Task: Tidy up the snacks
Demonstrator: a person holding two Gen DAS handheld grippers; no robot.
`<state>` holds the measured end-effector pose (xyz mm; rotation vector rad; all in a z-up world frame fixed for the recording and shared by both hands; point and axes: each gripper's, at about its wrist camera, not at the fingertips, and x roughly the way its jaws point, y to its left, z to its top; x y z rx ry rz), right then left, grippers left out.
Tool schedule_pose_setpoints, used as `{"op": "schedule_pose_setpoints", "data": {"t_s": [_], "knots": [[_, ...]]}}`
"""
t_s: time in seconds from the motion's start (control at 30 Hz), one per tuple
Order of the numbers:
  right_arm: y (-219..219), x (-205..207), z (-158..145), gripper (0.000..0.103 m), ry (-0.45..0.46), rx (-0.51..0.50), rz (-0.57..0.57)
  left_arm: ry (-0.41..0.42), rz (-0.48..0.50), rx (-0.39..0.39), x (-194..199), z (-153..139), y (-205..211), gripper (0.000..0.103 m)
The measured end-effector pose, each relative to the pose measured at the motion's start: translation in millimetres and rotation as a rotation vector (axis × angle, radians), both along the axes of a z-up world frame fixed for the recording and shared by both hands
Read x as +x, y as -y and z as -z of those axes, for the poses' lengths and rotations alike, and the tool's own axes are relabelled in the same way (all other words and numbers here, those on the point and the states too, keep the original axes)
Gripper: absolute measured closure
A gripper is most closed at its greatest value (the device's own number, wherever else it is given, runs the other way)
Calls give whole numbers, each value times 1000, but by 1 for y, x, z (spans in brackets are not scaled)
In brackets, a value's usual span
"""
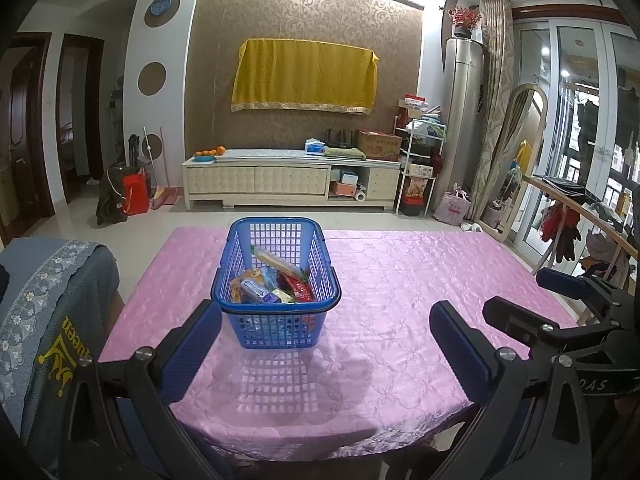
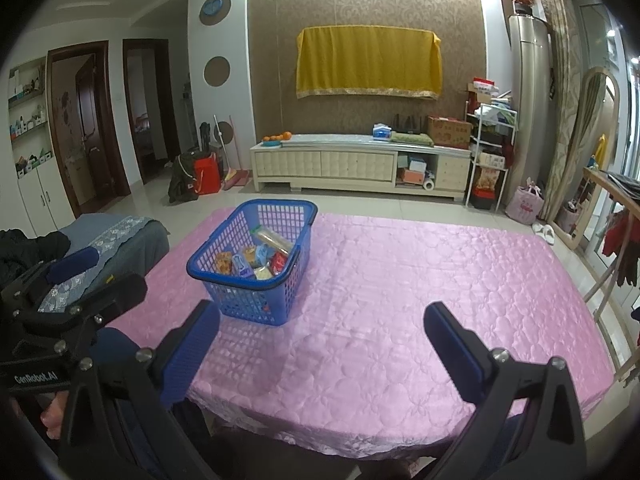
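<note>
A blue plastic basket (image 1: 276,332) stands on the pink tablecloth (image 1: 400,280), holding several snack packets (image 1: 276,280). In the right wrist view the basket (image 2: 256,304) sits left of centre with the snack packets (image 2: 256,260) inside. My left gripper (image 1: 324,320) is open and empty, its fingers near the table's front edge, just in front of the basket. My right gripper (image 2: 320,320) is open and empty, to the right of the basket. Each gripper shows at the edge of the other's view.
A chair with a grey-blue cover (image 1: 44,312) stands at the table's left side. A wooden rack with clothes (image 1: 580,232) is at the right. A TV cabinet (image 1: 288,184) stands against the far wall. The pink tablecloth (image 2: 440,280) stretches right of the basket.
</note>
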<state>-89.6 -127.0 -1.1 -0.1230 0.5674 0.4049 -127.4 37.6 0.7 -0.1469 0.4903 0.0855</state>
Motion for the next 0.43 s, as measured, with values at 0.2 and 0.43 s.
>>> {"op": "schedule_pose_setpoints", "data": {"t_s": [0.2,0.43], "knots": [[1,-1,-1,0,0,1,2,-4,4,-1,-1,-1,1,0],[1,-2,-2,0,-2,1,5,-4,10,-2,-2,-2,1,0]]}}
